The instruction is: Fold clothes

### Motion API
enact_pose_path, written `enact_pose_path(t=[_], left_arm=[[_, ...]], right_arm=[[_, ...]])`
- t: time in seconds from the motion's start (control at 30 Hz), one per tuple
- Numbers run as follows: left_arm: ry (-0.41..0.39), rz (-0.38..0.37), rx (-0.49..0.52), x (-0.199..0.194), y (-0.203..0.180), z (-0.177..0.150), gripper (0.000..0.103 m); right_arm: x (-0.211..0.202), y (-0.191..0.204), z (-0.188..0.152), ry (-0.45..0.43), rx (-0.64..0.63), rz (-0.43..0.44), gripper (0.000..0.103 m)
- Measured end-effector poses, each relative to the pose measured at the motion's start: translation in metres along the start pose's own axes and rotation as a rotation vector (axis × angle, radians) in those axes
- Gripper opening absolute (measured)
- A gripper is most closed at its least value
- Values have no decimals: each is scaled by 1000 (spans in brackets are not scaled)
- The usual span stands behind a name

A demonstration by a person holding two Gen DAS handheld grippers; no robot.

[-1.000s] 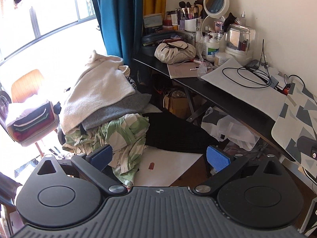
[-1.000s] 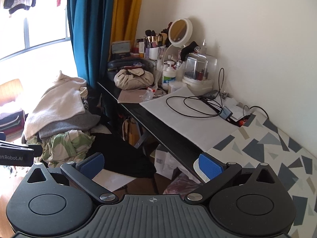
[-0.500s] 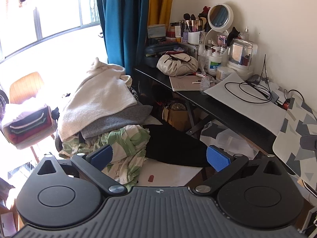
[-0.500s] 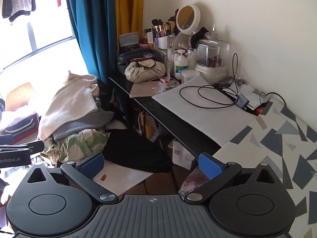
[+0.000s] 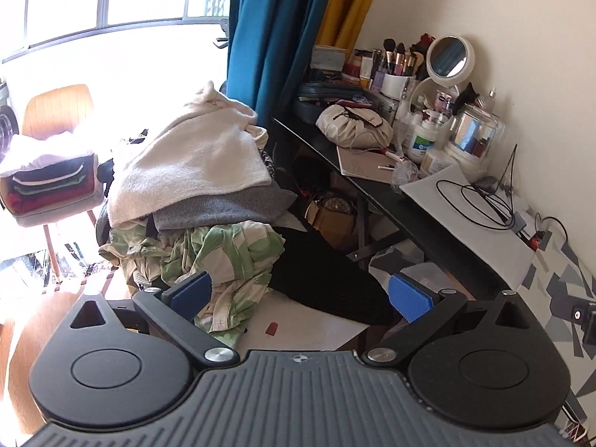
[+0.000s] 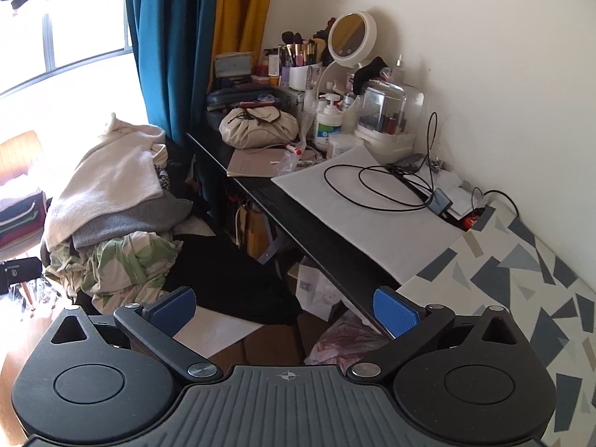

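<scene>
A heap of unfolded clothes stands left of centre: a cream sweater (image 5: 193, 164) on top, a grey knit (image 5: 223, 208) under it, a green-and-white patterned garment (image 5: 227, 257) below, and a black garment (image 5: 320, 279) spread on the floor. The same heap shows in the right wrist view, with the cream sweater (image 6: 108, 178) on top. My left gripper (image 5: 301, 294) is open and empty, held back from the heap. My right gripper (image 6: 285, 311) is open and empty, further right and apart from the heap.
A stack of folded clothes (image 5: 48, 186) sits on an orange chair (image 5: 56, 108) at far left. A black desk (image 6: 283, 208) crowded with cosmetics, a round mirror (image 6: 352, 39) and cables runs along the right wall. A geometric-patterned surface (image 6: 521, 290) lies at right. Blue curtain (image 5: 275, 29) hangs behind.
Both grippers have drifted and tilted a little, so the views shift slightly towards the heap and window. Both stay open and empty. Nothing in the room has moved.
</scene>
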State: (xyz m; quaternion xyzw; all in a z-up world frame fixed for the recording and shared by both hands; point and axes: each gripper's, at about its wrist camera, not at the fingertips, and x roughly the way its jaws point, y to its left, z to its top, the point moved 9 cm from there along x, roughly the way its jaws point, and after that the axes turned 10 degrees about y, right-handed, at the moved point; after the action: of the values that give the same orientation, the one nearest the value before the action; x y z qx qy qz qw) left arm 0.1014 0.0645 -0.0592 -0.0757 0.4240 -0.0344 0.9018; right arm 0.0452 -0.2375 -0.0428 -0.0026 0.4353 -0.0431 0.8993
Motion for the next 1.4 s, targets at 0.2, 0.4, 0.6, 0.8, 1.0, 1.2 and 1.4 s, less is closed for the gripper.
enact_pose_path(t=[0.2,0.4,0.6,0.8,1.0,1.2,1.4], left_arm=[[30,59,59,1,13,1,103],[74,69,94,6,21,-7,103],[102,63,102,10,28,-13,103],[100,27,71,10,33,-19,103],[90,-1,51,10,42,-28,103],[106,-23,7,15,44,-35,103],[142,-38,-95,31,53,-35,103]], right_arm=[[4,23,-2,32,-16,4,102],[8,42,-7,48,-16,27,102],[11,51,-12,54,-6,48,102],[11,54,-18,28,-44,-7,102],[16,53,-21,30,-10,9,102],[36,58,-25,93,-31,70,102],[57,68,-17,95,-69,105,102]])
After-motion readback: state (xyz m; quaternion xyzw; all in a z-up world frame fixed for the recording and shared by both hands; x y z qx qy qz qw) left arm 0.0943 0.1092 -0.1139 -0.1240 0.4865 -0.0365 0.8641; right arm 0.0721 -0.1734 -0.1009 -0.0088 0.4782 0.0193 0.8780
